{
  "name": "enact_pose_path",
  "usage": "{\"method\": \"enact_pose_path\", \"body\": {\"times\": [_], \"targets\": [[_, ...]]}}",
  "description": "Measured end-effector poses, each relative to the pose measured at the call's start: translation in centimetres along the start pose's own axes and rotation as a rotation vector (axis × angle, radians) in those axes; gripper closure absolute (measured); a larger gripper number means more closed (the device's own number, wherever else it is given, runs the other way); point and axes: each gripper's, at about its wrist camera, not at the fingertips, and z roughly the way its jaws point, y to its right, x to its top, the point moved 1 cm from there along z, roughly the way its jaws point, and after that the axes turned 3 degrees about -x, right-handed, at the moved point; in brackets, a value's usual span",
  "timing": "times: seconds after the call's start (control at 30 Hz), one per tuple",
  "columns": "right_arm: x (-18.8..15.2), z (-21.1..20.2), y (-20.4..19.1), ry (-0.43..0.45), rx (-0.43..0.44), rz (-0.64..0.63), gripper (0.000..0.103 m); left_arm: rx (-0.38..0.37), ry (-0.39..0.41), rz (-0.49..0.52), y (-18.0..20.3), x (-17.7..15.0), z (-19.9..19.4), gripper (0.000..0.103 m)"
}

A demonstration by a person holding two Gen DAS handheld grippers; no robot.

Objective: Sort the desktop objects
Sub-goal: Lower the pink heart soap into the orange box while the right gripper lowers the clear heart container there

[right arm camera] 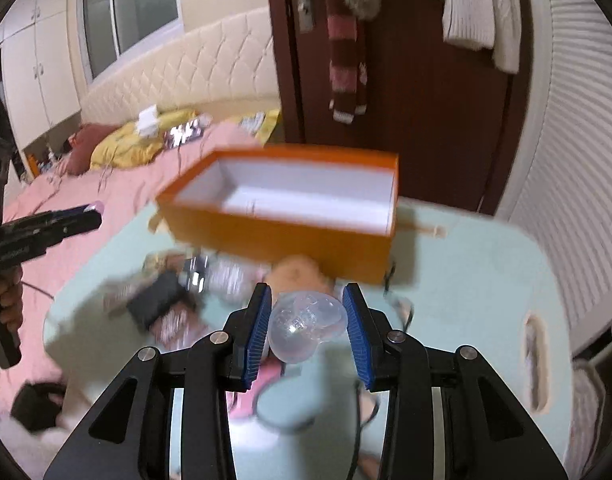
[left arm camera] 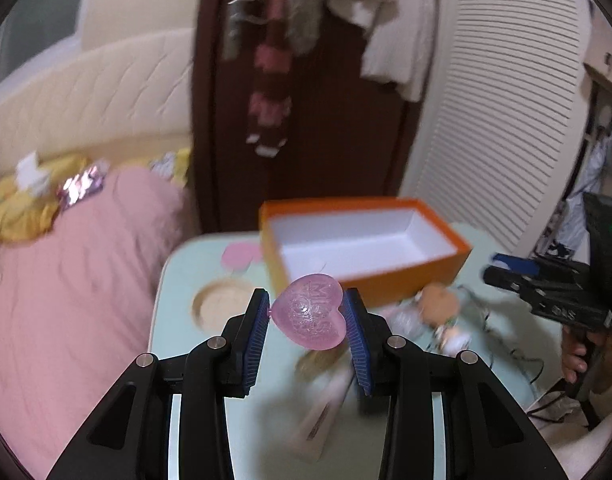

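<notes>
Left tool (left arm camera: 306,312) clamps pink heart-shaped case (left arm camera: 310,312) between blue pads, above pale green worktop (left arm camera: 186,272), just before open orange box (left arm camera: 366,248). Right tool (right arm camera: 306,316) grips clear heart-shaped case (right arm camera: 306,326), near orange box (right arm camera: 282,216), above blurred clutter.

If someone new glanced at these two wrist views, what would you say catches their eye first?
Probably the pink heart held between the left gripper pads, and the clear heart in the right gripper. Just beyond both sits the open orange box, white inside and seemingly empty, on the pale green table, with blurred clutter in front of it.
</notes>
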Motion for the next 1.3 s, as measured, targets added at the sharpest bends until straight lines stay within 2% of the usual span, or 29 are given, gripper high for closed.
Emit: {"method": "enact_pose_path", "body": {"times": [0.17,0.27,0.43,0.63,0.7,0.8,0.93,1.03,1.2,1.3], "targets": [[4.8,1.0,1.1,0.022,0.023,0.061,0.064,-0.038,0.026,0.070,1.0,4.2,0.8,0.067],[7.5,2.9,1.0,-0.001,0.005,0.048,0.064,-0.045,-0.023,0.092,0.7,6.3,4.4,0.067],[9.8,8.6,0.6,-0.143,-0.007,0.008,0.064,-0.069,-0.172,0.068,-0.2,7.9,10.9,0.067],[10.7,14.9,0.5,-0.324,-0.018,-0.023,0.064,-0.048,-0.304,0.052,-0.9,7.9,15.4,0.067],[10.9,16.3,0.5,-0.377,-0.038,-0.042,0.064,-0.043,-0.325,0.040,-1.0,7.5,16.0,0.067],[11.1,17.8,0.7,-0.416,-0.069,-0.050,0.064,-0.011,-0.329,0.059,-0.9,7.2,16.2,0.067],[11.1,18.5,0.7,-0.425,-0.104,-0.066,0.064,0.007,-0.321,0.069,-0.9,6.9,16.0,0.067],[11.1,18.2,0.8,-0.410,-0.105,-0.071,0.064,0.020,-0.311,0.053,-1.2,6.7,15.8,0.067],[11.2,18.0,0.9,-0.375,-0.095,-0.061,0.063,0.001,-0.277,0.027,-1.4,6.7,14.9,0.066],[11.5,16.8,0.9,-0.333,-0.078,-0.052,0.063,-0.001,-0.205,0.002,-2.0,7.3,12.1,0.066]]}}
